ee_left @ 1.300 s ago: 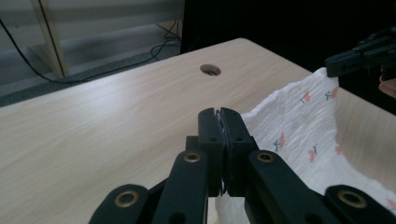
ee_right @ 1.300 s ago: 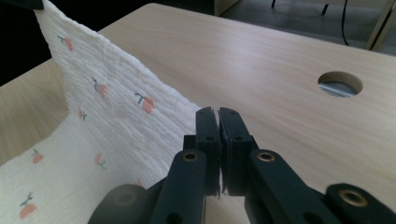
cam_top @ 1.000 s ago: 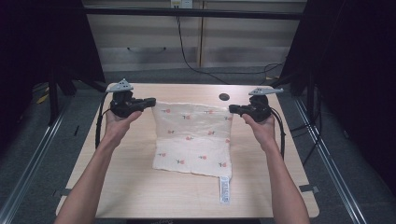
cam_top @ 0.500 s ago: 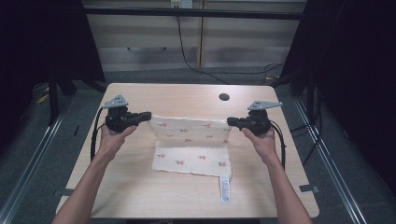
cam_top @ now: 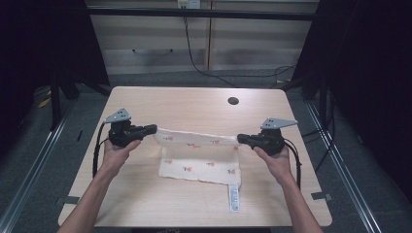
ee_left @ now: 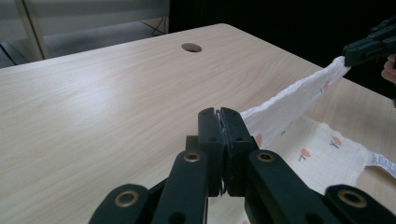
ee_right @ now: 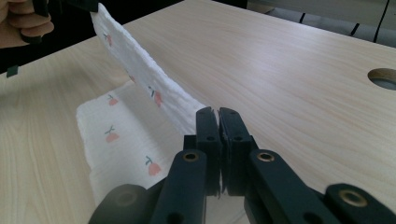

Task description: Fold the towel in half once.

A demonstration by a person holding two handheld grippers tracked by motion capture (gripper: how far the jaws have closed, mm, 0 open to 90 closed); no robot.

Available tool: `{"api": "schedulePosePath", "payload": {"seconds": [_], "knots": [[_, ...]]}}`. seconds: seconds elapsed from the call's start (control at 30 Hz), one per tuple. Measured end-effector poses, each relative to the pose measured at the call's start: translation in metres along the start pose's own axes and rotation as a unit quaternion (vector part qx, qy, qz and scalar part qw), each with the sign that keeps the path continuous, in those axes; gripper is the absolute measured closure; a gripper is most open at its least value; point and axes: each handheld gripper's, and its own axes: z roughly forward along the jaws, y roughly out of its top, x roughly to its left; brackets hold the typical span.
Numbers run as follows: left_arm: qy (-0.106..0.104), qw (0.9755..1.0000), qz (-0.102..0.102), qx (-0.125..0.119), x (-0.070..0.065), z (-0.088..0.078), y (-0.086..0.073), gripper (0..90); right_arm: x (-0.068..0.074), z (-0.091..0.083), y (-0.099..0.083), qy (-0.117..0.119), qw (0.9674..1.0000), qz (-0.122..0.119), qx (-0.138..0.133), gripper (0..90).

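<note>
Both hands have carried the cloth's (cam_top: 197, 160) far edge toward the near side, left gripper (cam_top: 151, 129) and right gripper (cam_top: 241, 139) each clamped on a corner, so the fold looks half made.

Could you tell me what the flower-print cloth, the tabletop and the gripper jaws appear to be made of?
Cloth: soft woven fabric, probably cotton gauze; matte, crinkled weave, a thick layered edge in the left gripper view.
Tabletop: pale wood-grain board, likely laminate; smooth, with a faint sheen.
Left gripper and right gripper: black matte jaws, seemingly hard plastic, with brass-coloured rivets.
</note>
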Motion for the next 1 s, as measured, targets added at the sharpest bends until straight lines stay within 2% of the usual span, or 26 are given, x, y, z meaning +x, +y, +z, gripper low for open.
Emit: {"api": "schedulePosePath", "payload": {"seconds": [0.13, 0.27, 0.4, 0.5, 0.63, 0.87, 1.0], "knots": [[-0.007, 0.9999, 0.005, -0.011, -0.009, -0.004, 0.001, 88.5, 0.010, -0.002, -0.005, 0.003, 0.9999, -0.012, 0.001, 88.0], [-0.006, 0.9999, 0.015, -0.007, -0.013, -0.010, 0.001, 88.5, 0.016, -0.006, -0.009, 0.007, 0.9998, -0.016, 0.003, 88.0], [-0.003, 1.0000, 0.000, -0.002, -0.015, -0.014, -0.013, 88.4, 0.021, -0.011, -0.016, 0.010, 0.9998, -0.016, 0.004, 88.0], [-0.001, 0.9999, 0.008, 0.015, -0.018, -0.013, -0.023, 88.4, 0.027, -0.010, -0.022, 0.014, 0.9996, -0.020, 0.016, 88.0], [-0.002, 0.9996, 0.005, 0.028, -0.019, -0.014, -0.034, 88.4, 0.028, -0.010, -0.029, 0.013, 0.9995, -0.017, 0.025, 87.9], [-0.012, 0.9989, 0.017, 0.041, -0.028, -0.019, -0.038, 88.3, 0.037, -0.011, -0.042, 0.020, 0.9989, -0.012, 0.041, 87.8], [-0.020, 0.9973, 0.030, 0.064, -0.035, -0.019, -0.049, 88.3, 0.041, -0.010, -0.052, 0.021, 0.9977, -0.014, 0.062, 87.6]]}}
